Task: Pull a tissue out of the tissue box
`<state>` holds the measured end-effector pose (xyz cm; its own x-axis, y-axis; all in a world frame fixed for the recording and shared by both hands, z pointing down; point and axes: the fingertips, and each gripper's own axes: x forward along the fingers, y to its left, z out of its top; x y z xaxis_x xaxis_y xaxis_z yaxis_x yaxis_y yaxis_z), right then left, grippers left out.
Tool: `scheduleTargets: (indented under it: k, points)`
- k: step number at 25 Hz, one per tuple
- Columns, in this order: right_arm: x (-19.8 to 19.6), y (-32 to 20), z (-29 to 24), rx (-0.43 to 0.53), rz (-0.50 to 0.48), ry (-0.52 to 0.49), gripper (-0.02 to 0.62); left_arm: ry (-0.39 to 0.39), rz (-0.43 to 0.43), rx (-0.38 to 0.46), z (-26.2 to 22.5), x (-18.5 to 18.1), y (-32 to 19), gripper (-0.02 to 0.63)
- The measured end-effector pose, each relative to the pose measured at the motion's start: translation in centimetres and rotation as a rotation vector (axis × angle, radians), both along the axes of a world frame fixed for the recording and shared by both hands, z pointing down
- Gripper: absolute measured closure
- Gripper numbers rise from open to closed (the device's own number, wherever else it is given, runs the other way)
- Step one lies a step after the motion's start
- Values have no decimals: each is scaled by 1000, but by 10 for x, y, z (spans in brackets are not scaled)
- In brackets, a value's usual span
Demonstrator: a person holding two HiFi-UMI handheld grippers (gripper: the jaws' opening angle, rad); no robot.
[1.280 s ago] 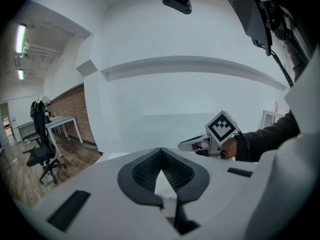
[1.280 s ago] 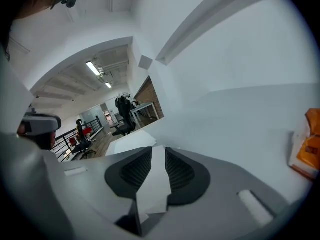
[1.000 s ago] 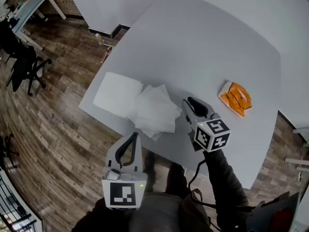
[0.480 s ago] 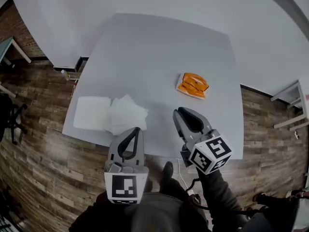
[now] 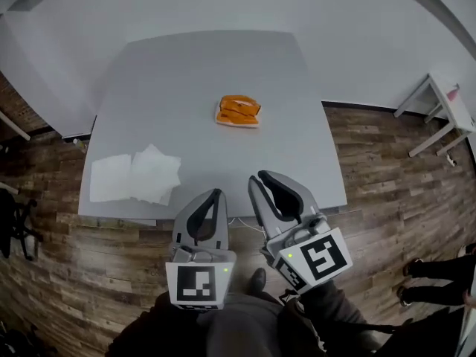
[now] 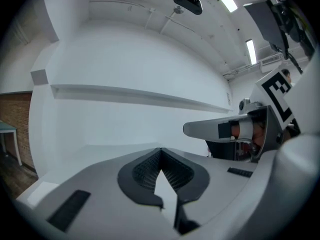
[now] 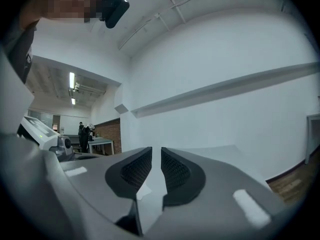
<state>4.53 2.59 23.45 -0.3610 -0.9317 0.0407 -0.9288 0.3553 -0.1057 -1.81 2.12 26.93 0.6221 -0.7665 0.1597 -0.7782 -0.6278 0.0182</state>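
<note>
The tissue box [image 5: 238, 111] is a flat, soft orange pack with a pale rim. It lies near the middle of the grey table [image 5: 186, 80], a little towards the far side, and nothing touches it. Its top looks creased, with darker orange folds across it; the opening cannot be made out from the head view. Two white tissues [image 5: 135, 177] lie well apart from it at the table's near left corner. One is flat and square, and the other is rumpled and overlaps the first one's right edge. Both grippers are held close together in front of the person's body, short of the table's near edge and over the wooden floor [image 5: 387, 169]. They point roughly level towards the table and the white wall behind it, with their marker cubes nearest the body. The left gripper [image 5: 217, 194] has its jaws together: in its own view [image 6: 160, 151] the ribbed pads meet at the tips, leaving only a small wedge of gap behind them, and nothing is held. The right gripper [image 5: 256, 178] sits just beside it and slightly further forward, angled a little to the left. In its own view [image 7: 156, 156] the pads stand a narrow slit apart, roughly parallel, and nothing is between them.
</note>
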Motion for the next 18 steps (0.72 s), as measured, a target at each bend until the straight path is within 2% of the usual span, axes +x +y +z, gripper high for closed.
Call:
scheduleTargets:
  k: [4,8,13,18]
  points:
    - [36,50,-12,33,18,-37,540,-30,28,36,-14,46,42,606]
    - [59,90,-22,67,31,-53,548,-26,47,76,-28,75,74,606]
    - [70,124,-42,126,72,-53,569,-24,79,109,-41,85,99,606]
    - [60,135,-59,164,94,-24,594,-20,109,136,-54,80,103,606]
